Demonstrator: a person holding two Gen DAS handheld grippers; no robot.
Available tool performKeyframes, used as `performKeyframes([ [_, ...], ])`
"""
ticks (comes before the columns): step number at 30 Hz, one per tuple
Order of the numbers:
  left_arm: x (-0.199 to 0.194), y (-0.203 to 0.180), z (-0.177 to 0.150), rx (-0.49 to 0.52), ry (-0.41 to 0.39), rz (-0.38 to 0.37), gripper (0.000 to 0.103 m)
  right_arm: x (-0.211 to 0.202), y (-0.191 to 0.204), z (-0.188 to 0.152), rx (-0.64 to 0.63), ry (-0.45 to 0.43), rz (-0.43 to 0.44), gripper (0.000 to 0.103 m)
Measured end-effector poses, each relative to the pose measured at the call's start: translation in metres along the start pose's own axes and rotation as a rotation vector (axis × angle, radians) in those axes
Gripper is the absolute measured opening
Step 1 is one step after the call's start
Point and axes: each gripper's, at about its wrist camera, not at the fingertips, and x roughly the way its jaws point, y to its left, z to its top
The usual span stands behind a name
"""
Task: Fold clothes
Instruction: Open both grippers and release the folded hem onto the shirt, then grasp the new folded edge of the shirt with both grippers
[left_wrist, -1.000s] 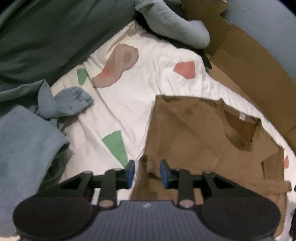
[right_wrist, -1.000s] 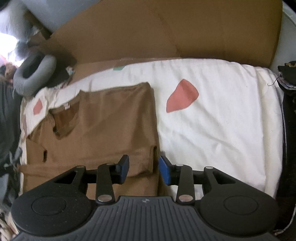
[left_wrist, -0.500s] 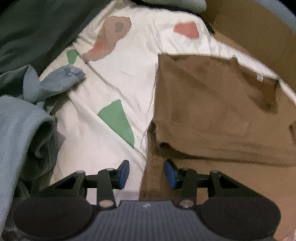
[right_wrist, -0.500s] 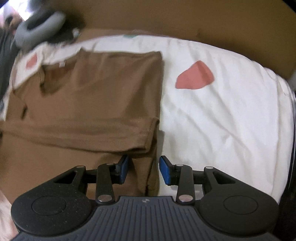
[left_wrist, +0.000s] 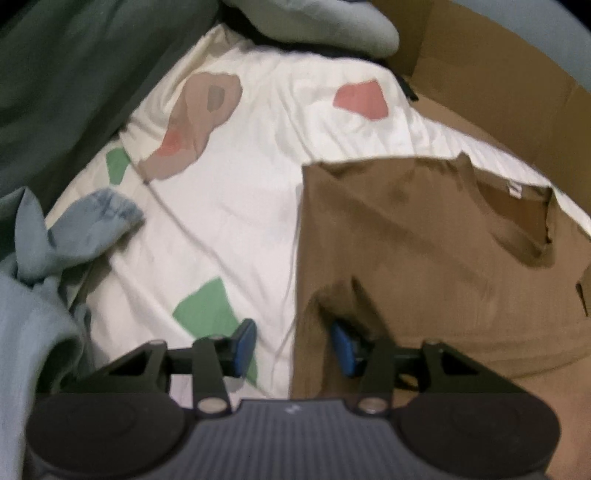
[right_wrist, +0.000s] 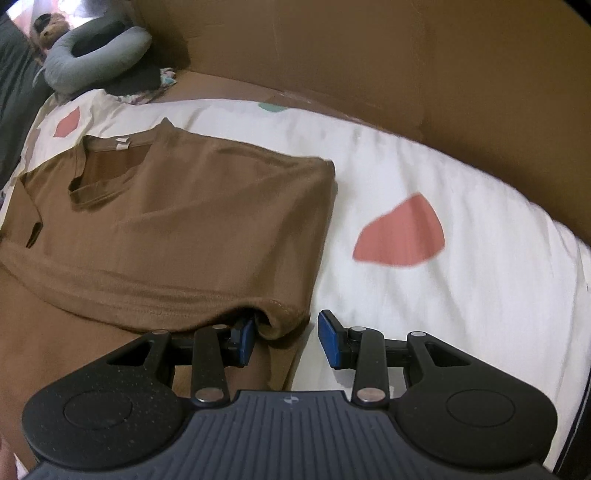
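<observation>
Where the left claw (left_wrist: 293, 345) hangs low over the bed, its blue pads stand part-way apart and press on nothing: one pad sits over the white sheet (left_wrist: 229, 206), the other is tucked under a raised fold of the brown T-shirt (left_wrist: 424, 251), whose side edge runs up between them. Its jaws are not gripping. From this claw the shirt spreads toward 1 and 2 o'clock, collar and white label at 2 o'clock. A green patch (left_wrist: 207, 314) on the sheet lies at 10 o'clock just beside the pad, a light blue garment (left_wrist: 55, 258) farther out at 9 to 10 o'clock, a dark green cloth (left_wrist: 81, 74) at 11 o'clock.

The right claw (right_wrist: 286, 338) is likewise half wide, its pads clear of pressing; the shirt's rolled hem corner bulges between them, touching the left pad, while the right pad stands over bare sheet. From here the folded shirt stretches toward 10 and 11 o'clock, a red patch (right_wrist: 400, 236) lies at 1 o'clock, brown cardboard (right_wrist: 406, 74) walls the far side at 12 o'clock, and a grey neck pillow (right_wrist: 92, 55) rests far off at 10 o'clock.
</observation>
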Motion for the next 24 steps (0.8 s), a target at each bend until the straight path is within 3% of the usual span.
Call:
performKeyframes([
  [6,0.003,-0.001,0.000,-0.038,-0.076,0.035,0.048,0.003,-0.003,0.010,-0.009,-0.028,-0.006,0.043],
  [20,-0.002,-0.008,0.002,-0.013,-0.123,0.026,0.048,-0.001,-0.010,0.015,0.101,-0.088,0.030,0.043],
  [24,0.001,-0.014,0.002,0.021,-0.117,0.010,0.031,0.003,-0.005,0.006,0.101,-0.080,0.016,0.040],
])
